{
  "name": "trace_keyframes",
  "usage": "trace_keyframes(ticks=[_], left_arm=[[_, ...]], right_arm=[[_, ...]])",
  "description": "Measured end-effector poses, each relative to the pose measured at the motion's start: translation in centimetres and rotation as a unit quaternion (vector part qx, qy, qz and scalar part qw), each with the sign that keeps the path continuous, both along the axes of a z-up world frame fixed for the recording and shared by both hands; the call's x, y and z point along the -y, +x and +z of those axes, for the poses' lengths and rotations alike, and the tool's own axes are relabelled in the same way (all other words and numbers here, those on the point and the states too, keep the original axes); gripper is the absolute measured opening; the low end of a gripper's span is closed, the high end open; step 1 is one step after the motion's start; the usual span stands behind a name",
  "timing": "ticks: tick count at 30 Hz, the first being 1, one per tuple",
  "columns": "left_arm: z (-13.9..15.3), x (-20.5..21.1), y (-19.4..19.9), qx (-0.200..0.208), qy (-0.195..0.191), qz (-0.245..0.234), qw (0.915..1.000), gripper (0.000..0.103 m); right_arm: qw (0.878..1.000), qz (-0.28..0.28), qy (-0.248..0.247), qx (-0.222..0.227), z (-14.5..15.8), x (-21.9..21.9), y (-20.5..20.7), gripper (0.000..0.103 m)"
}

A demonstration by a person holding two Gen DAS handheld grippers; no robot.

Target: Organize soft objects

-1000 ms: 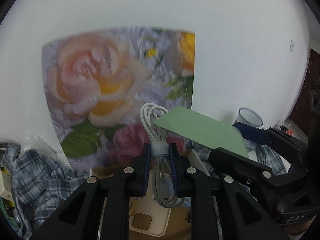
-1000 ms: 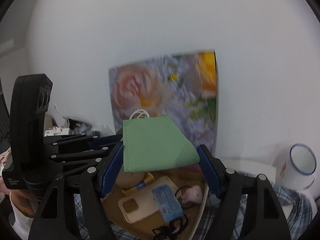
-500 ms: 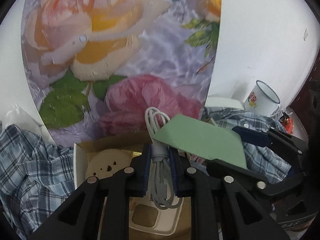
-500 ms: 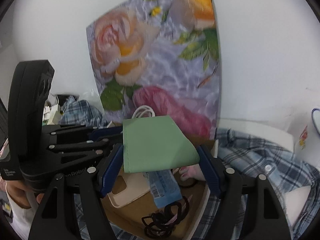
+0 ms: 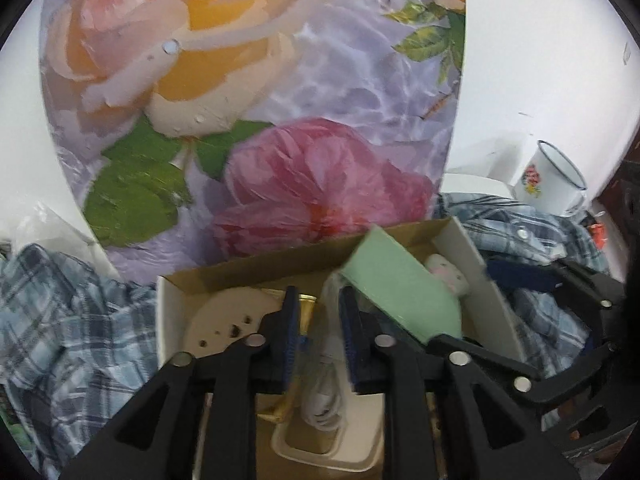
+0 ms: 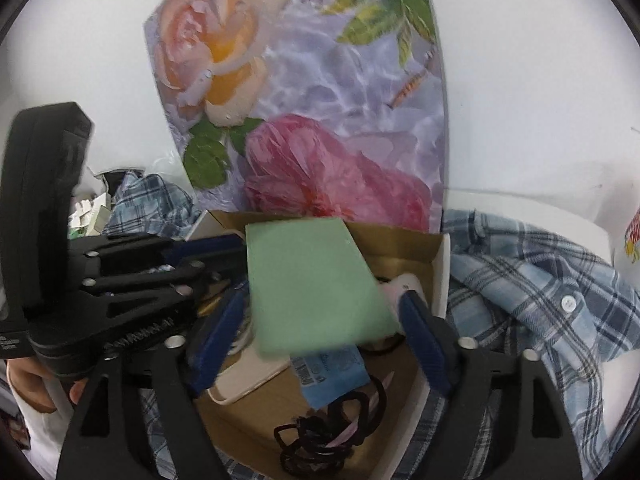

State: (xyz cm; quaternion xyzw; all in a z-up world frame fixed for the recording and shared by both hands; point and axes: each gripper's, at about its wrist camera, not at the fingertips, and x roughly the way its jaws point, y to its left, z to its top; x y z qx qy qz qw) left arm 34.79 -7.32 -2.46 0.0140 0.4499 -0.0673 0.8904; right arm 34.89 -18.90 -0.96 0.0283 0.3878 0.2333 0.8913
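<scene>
A cardboard box (image 5: 256,270) (image 6: 400,240) holds a cream phone case (image 5: 328,446) (image 6: 248,376), a blue packet (image 6: 332,372), black hair ties (image 6: 328,432) and a pink soft item (image 5: 448,274). My left gripper (image 5: 318,328) is over the box with its jaws apart; the coiled white cable (image 5: 324,396) lies loose below them on the phone case. My right gripper (image 6: 320,316) is shut on a green foam block (image 6: 312,280) (image 5: 396,284) held over the box.
A plaid shirt (image 5: 60,320) (image 6: 532,300) lies around the box on both sides. A floral panel (image 5: 260,100) leans on the white wall behind. A white enamel mug (image 5: 548,180) stands at the far right.
Both grippers have dropped toward the box. My left gripper has opened and the white cable has fallen from it into the box. The green block stays in the right gripper.
</scene>
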Motion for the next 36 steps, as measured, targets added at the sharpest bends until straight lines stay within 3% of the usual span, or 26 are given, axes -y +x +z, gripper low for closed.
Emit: trace_keyframes(ticks=[1, 3, 5, 7, 13, 25, 36], left_arm=[[0.2, -0.1, -0.1, 0.003, 0.016, 0.011, 0.9998, 0.061], [0.8, -0.5, -0.3, 0.029, 0.043, 0.037, 0.9979, 0.081], [1.6, -1.1, -0.7, 0.046, 0.031, 0.034, 0.9979, 0.088], [2.3, -1.8, -1.0, 0.051, 0.004, 0.032, 0.9982, 0.103], [4.8, -3.2, -2.2, 0.081, -0.043, 0.029, 0.9954, 0.103], [10.7, -1.4, -5.9, 0.167, -0.038, 0.009, 0.9852, 0.103], [16.3, -1.2, -11.4, 0.253, -0.057, 0.002, 0.9657, 0.103]], right_arm=[[1.0, -0.007, -0.009, 0.001, 0.0, 0.0, 0.0, 0.091], [1.0, -0.011, -0.024, 0.01, 0.3, -0.1, -0.3, 0.093], [0.999, -0.021, -0.036, 0.023, 1.0, 0.2, -0.6, 0.099], [0.999, -0.022, -0.028, 0.033, 1.7, 0.6, -0.9, 0.1], [0.997, -0.028, -0.012, 0.066, 4.1, 1.4, -2.2, 0.101], [0.987, -0.028, 0.005, 0.16, 10.5, 2.1, -6.9, 0.102], [0.973, -0.025, -0.011, 0.229, 14.7, 1.5, -11.9, 0.102]])
